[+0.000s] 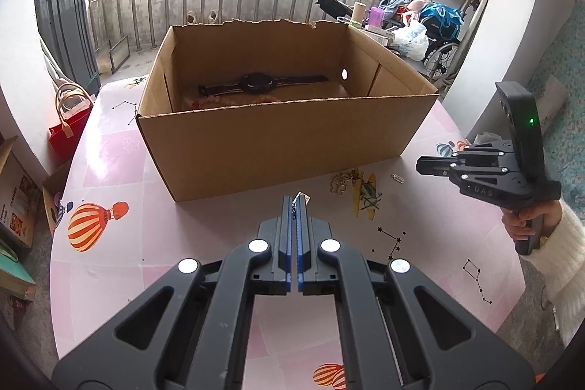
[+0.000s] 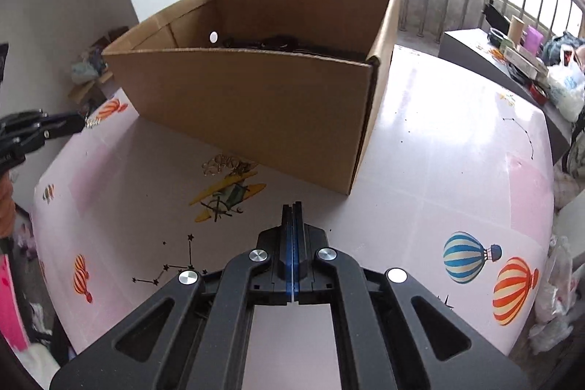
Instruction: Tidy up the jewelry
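Note:
My left gripper (image 1: 297, 203) is shut on a small silver piece of jewelry (image 1: 302, 197), which pokes out at its tips just in front of the cardboard box (image 1: 274, 148). The right wrist view shows that gripper (image 2: 83, 124) at the left edge, the silver piece (image 2: 92, 122) hanging from it. My right gripper (image 2: 292, 206) is shut with nothing between its pads; a hand holds it (image 1: 420, 167) above the table to the right. A gold chain (image 1: 340, 184) (image 2: 223, 165) and a tiny silver item (image 1: 397, 178) lie on the table. Inside the box lie a black watch (image 1: 257, 83) and a pale beaded bracelet (image 1: 219, 101).
The open box (image 2: 256, 105) stands mid-table on a pink cloth (image 1: 175, 236) printed with balloons and a plane. A red bag (image 1: 67, 130) and cartons sit on the floor to the left. A cluttered side table (image 2: 512, 61) and a railing lie beyond.

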